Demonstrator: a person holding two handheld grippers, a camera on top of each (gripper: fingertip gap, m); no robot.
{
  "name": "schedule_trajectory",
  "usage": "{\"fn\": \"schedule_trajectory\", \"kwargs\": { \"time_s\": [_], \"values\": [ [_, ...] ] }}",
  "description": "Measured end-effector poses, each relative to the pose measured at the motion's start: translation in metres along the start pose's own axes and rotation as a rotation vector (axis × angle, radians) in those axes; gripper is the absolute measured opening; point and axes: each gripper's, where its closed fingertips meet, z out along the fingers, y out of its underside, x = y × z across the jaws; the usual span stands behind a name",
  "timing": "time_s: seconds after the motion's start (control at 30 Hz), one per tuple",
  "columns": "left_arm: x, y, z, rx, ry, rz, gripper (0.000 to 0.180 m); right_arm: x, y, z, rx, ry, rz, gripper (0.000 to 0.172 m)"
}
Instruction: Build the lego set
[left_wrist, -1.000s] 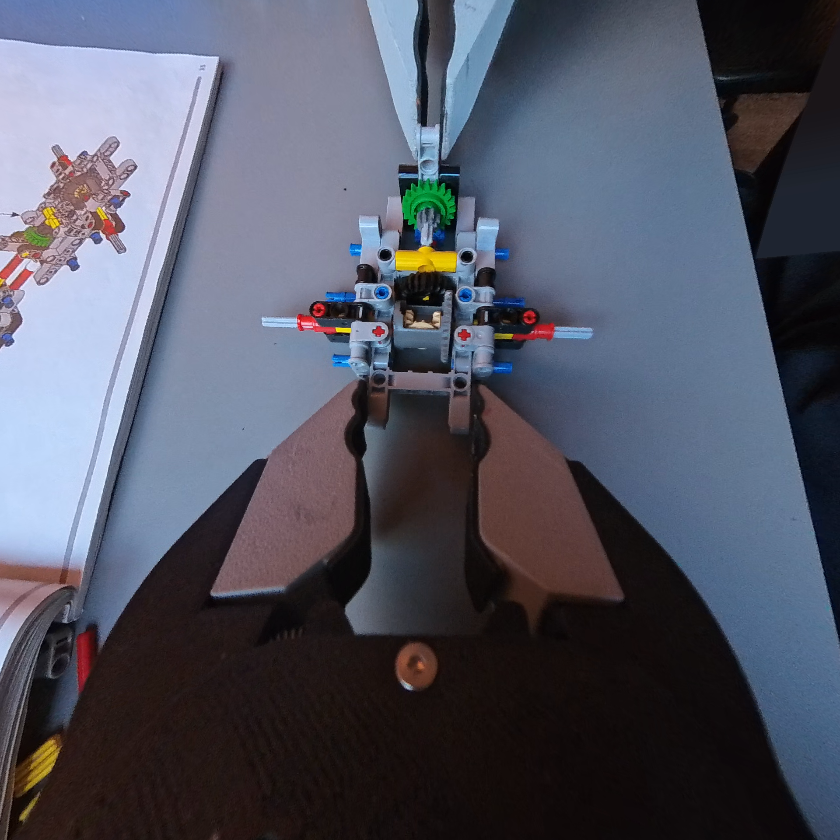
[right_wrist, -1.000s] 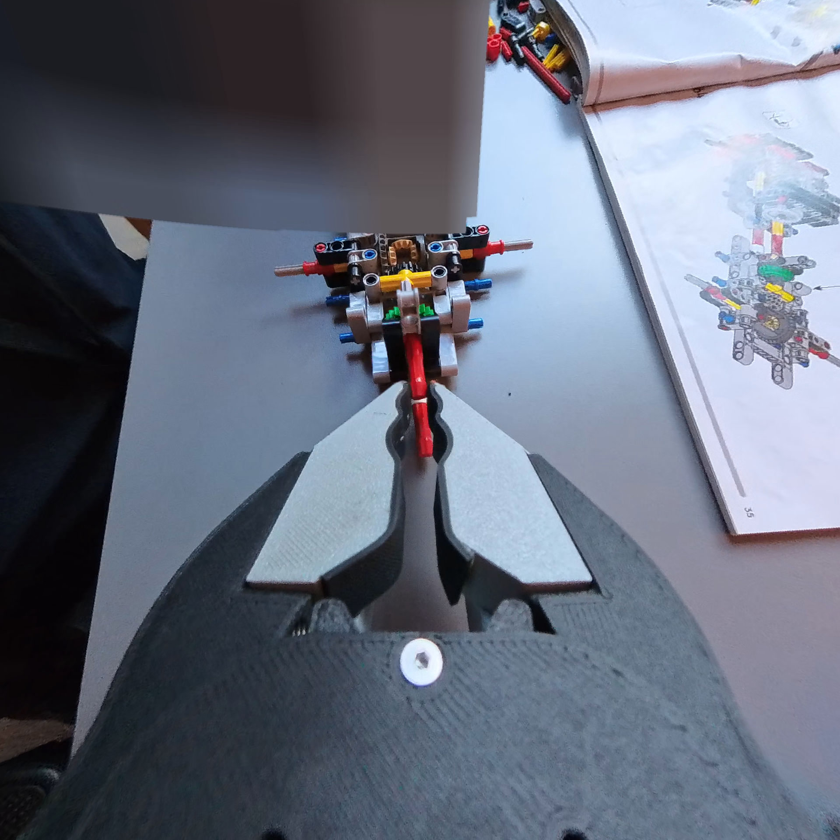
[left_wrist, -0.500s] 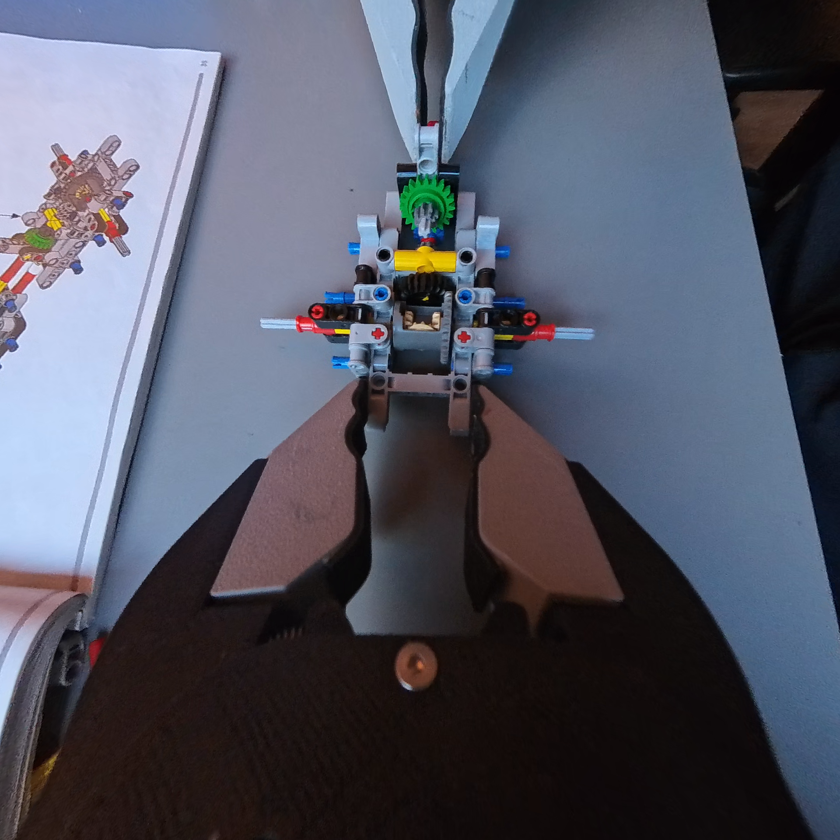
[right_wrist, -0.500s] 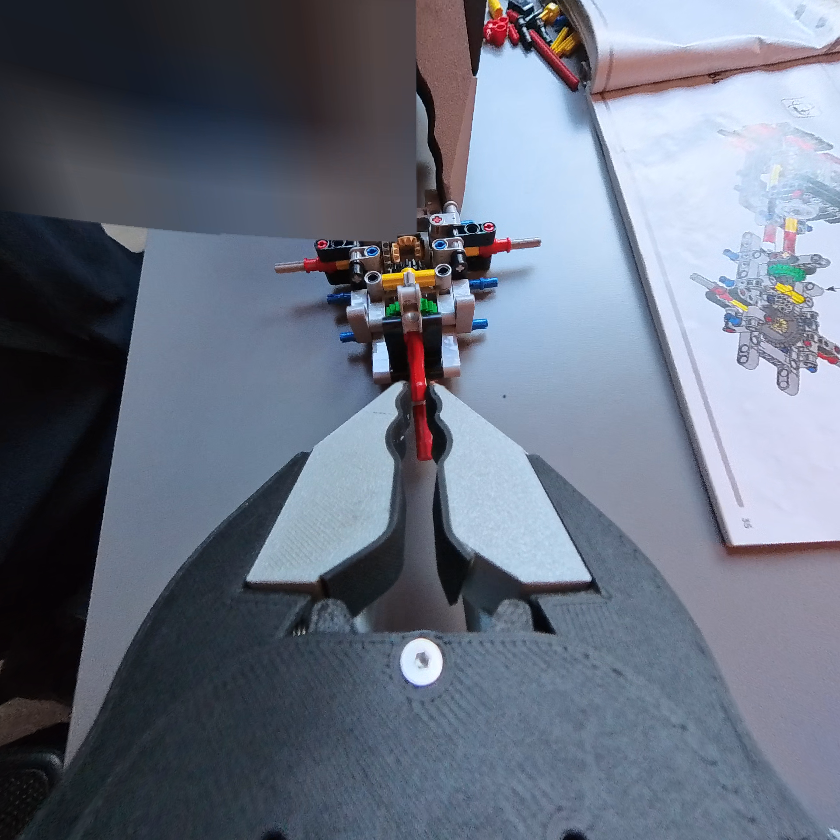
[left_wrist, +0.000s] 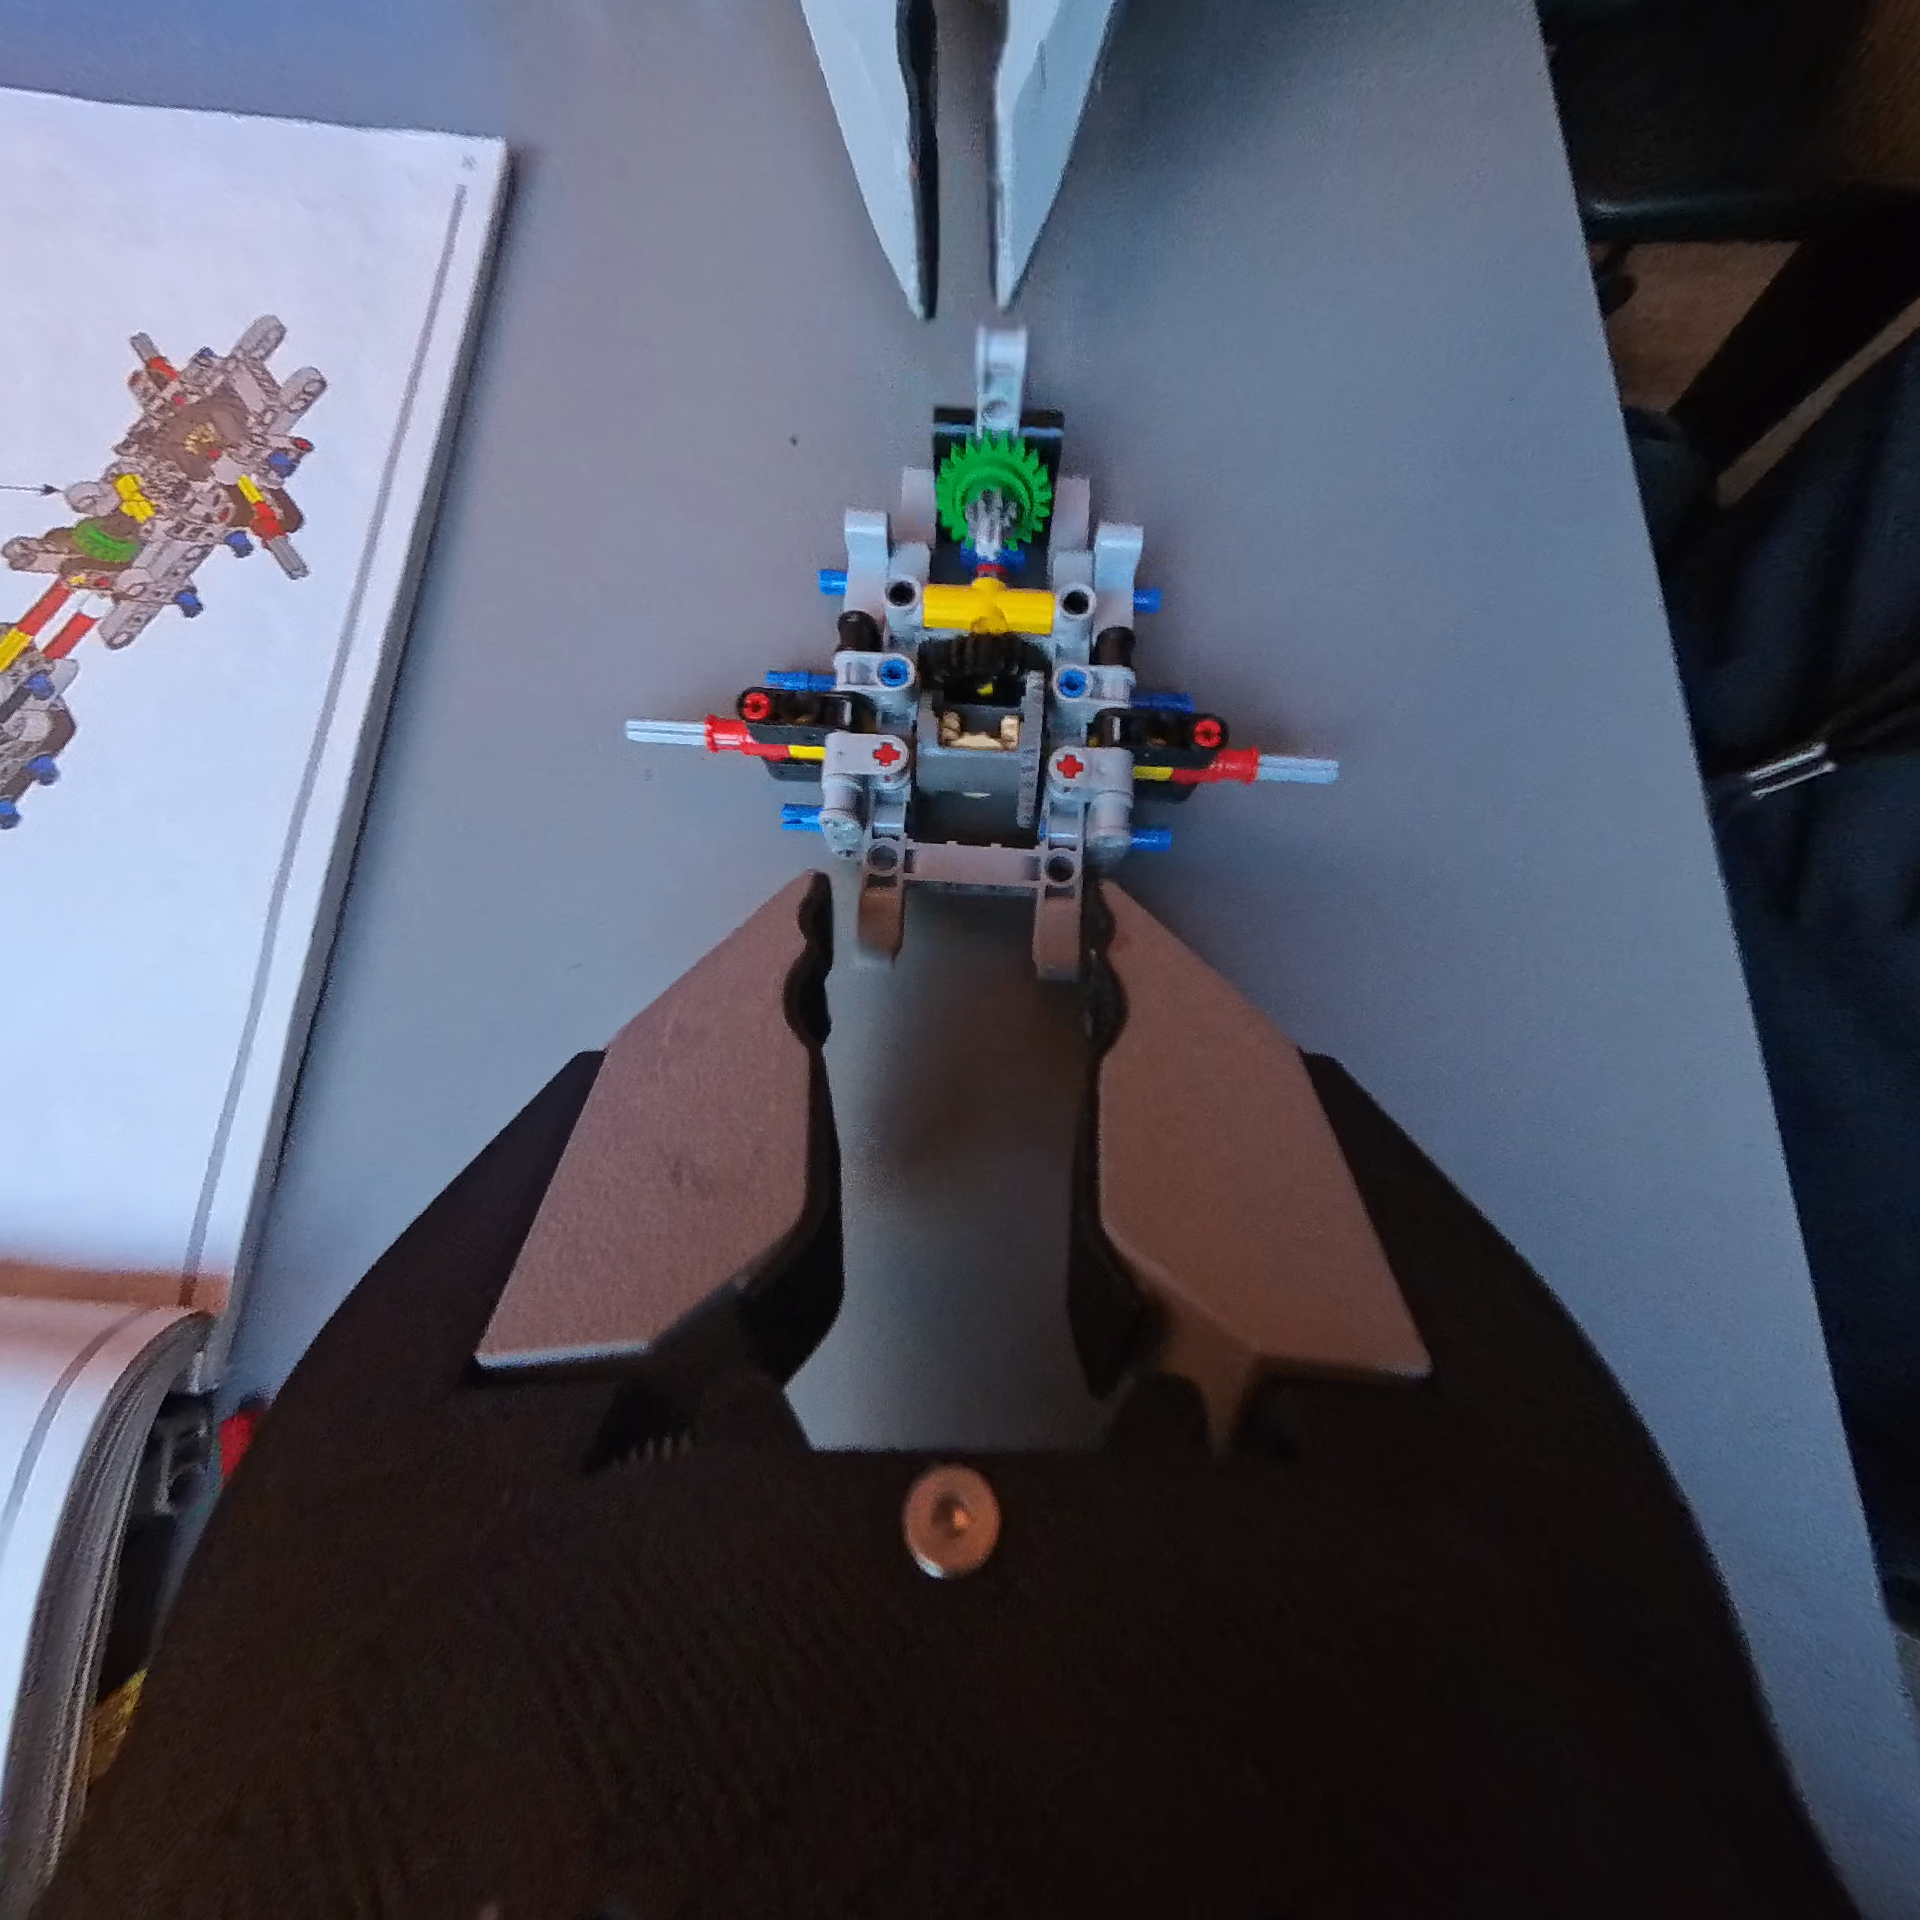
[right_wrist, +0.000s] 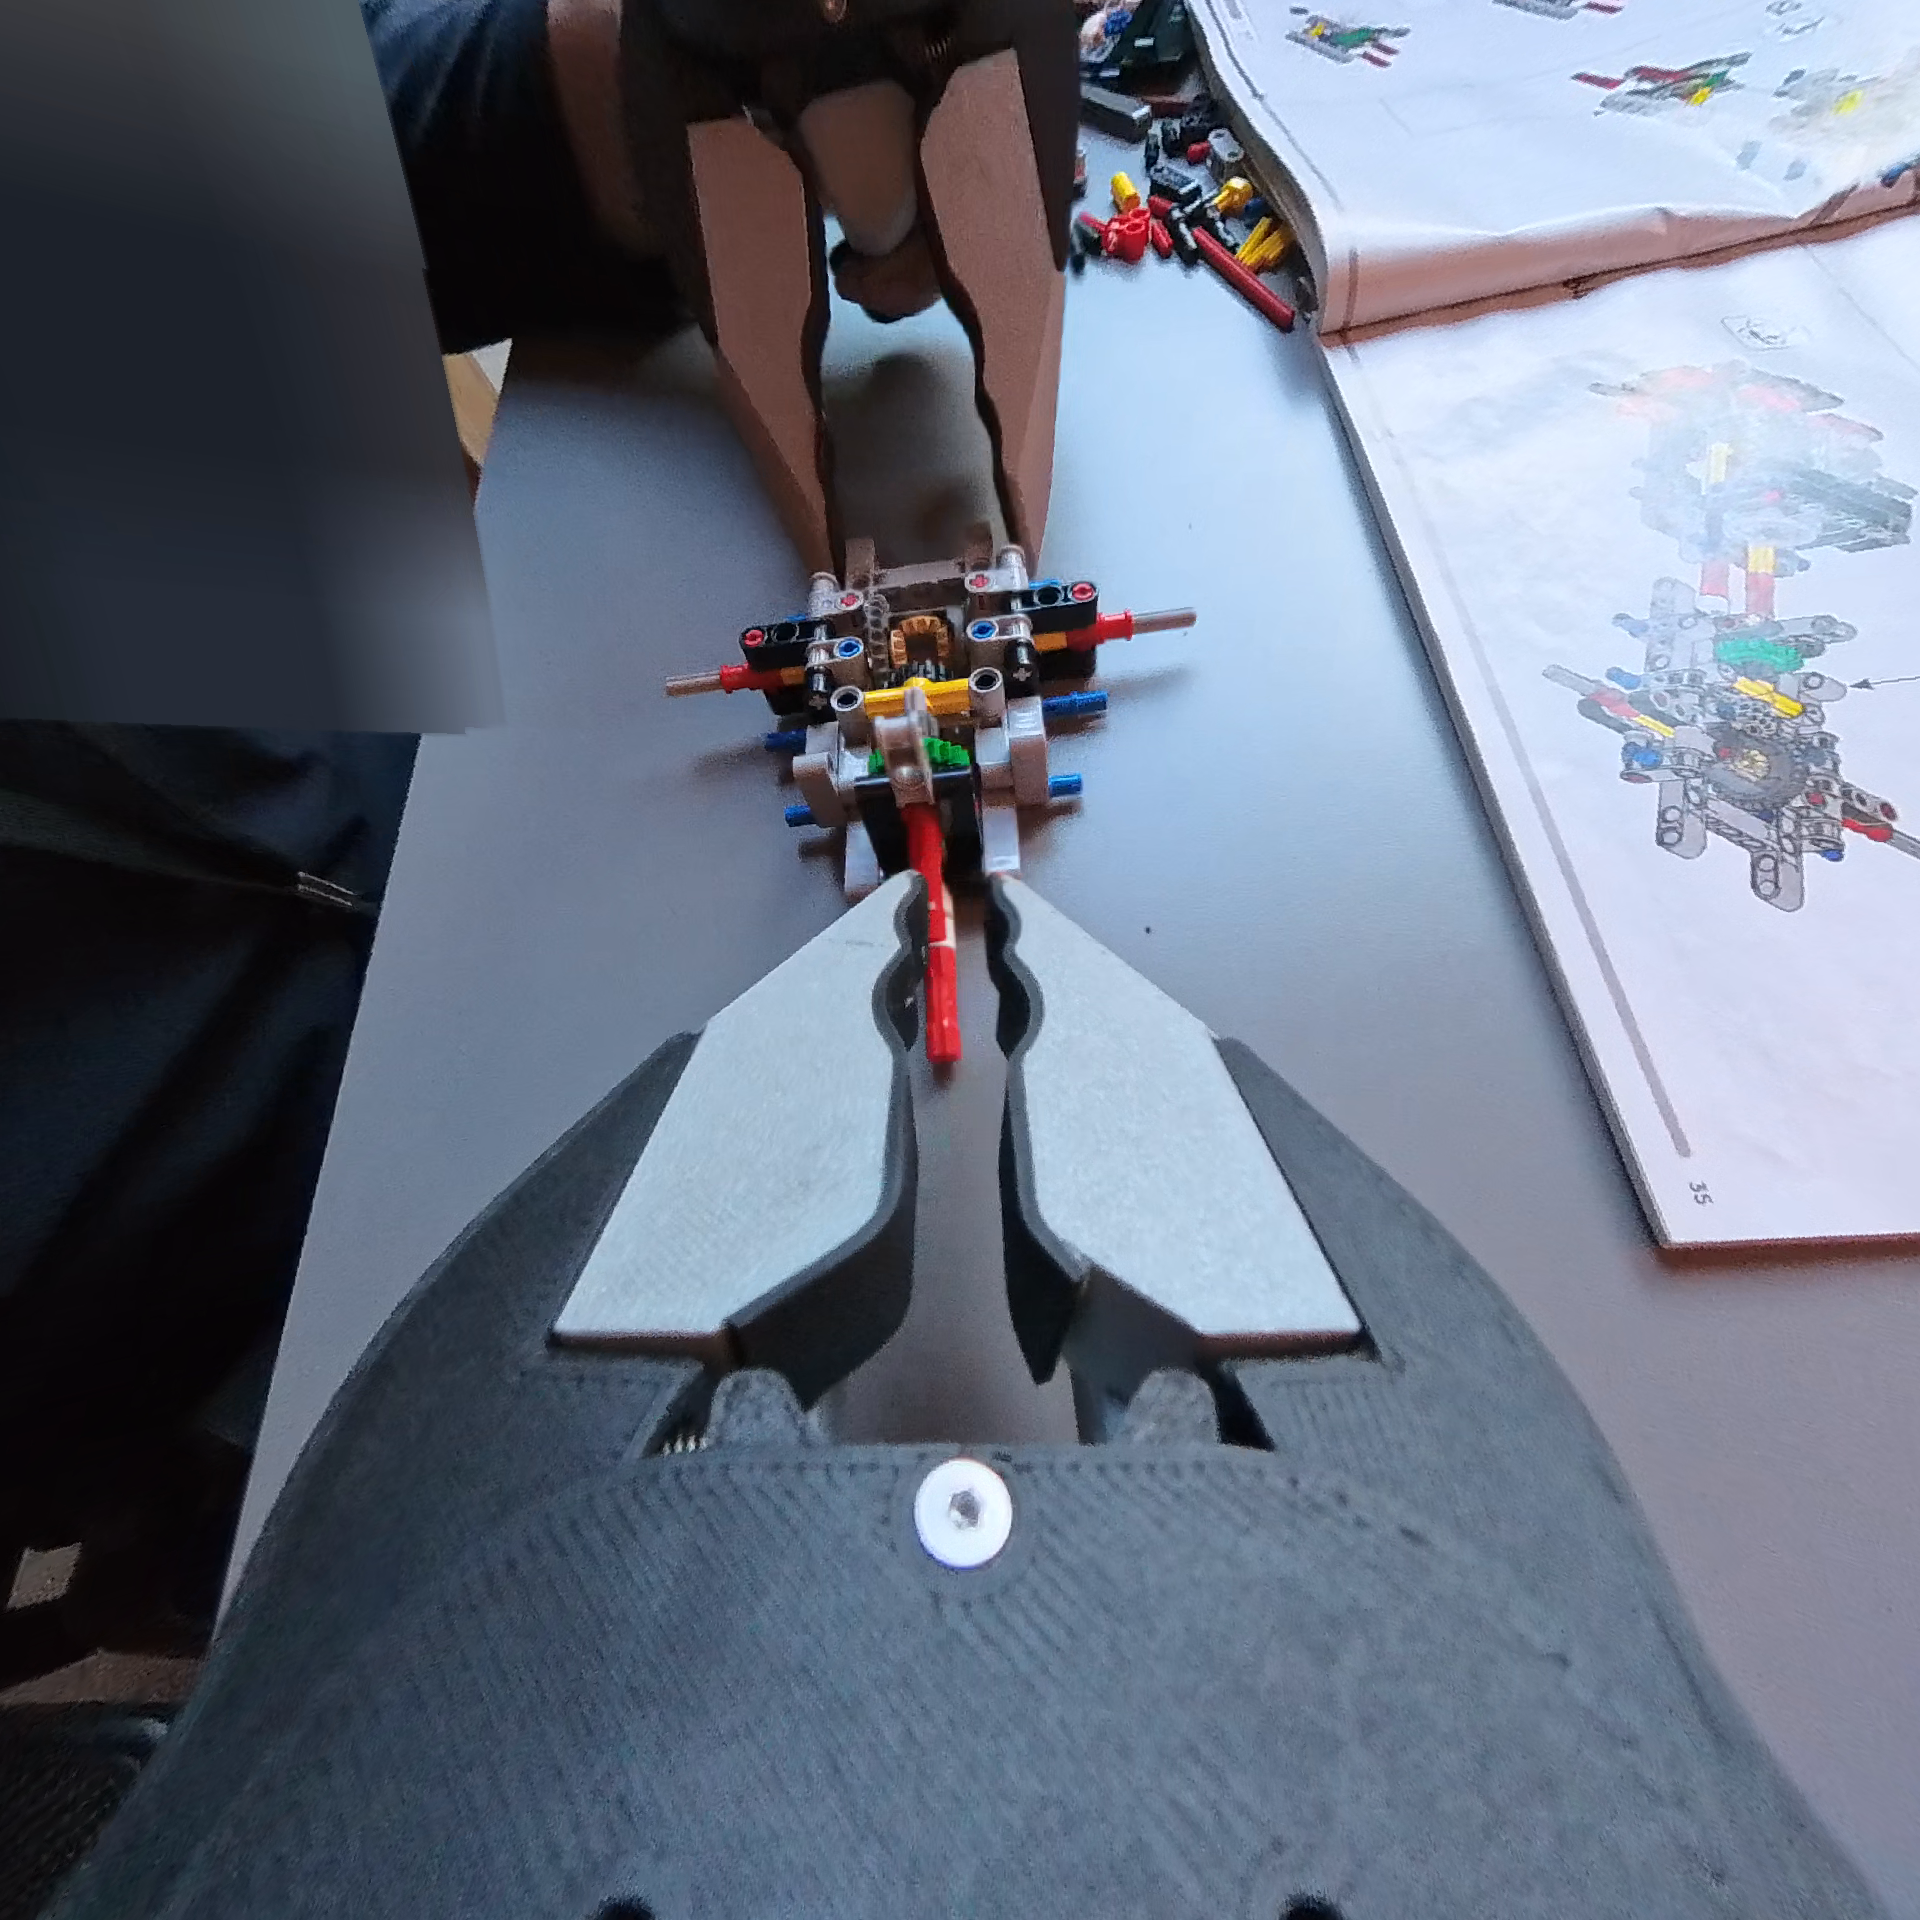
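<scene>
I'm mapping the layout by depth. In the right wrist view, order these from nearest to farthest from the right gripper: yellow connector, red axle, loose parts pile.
1. Red axle, between its fingers.
2. Yellow connector, straight ahead on the model.
3. Loose parts pile, far ahead, right.

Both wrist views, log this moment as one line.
left gripper: shut on brick assembly | right gripper: open around red axle | table

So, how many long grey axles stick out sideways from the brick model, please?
2: in the left wrist view, one grey axle at the brick model's left, the other at its right; more may hide.
</scene>
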Motion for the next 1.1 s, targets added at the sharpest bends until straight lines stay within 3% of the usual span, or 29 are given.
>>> {"fn": "schedule_trajectory", "kwargs": {
  "time_s": [0.17, 0.33, 0.47, 0.53, 1.1],
  "values": [
    [-0.006, -0.016, -0.016, 0.094, -0.007, -0.044, 0.039, -0.001, -0.006, -0.007, 0.058, 0.010, -0.018, 0.027],
    [-0.005, -0.039, -0.005, 0.081, -0.049, -0.019, 0.025, -0.010, -0.013, 0.009, 0.046, 0.029, -0.071, 0.038],
    [0.008, -0.059, 0.014, 0.051, -0.028, 0.053, 0.009, -0.009, -0.008, 0.031, -0.050, 0.086, -0.124, 0.037],
    [0.009, -0.062, 0.022, 0.027, -0.030, 0.074, 0.001, -0.010, -0.003, 0.036, -0.094, 0.099, -0.154, 0.028],
    [0.006, -0.056, 0.035, -0.104, -0.033, 0.144, 0.000, -0.010, 0.001, 0.035, -0.118, 0.088, -0.122, 0.023]
  ]
}}
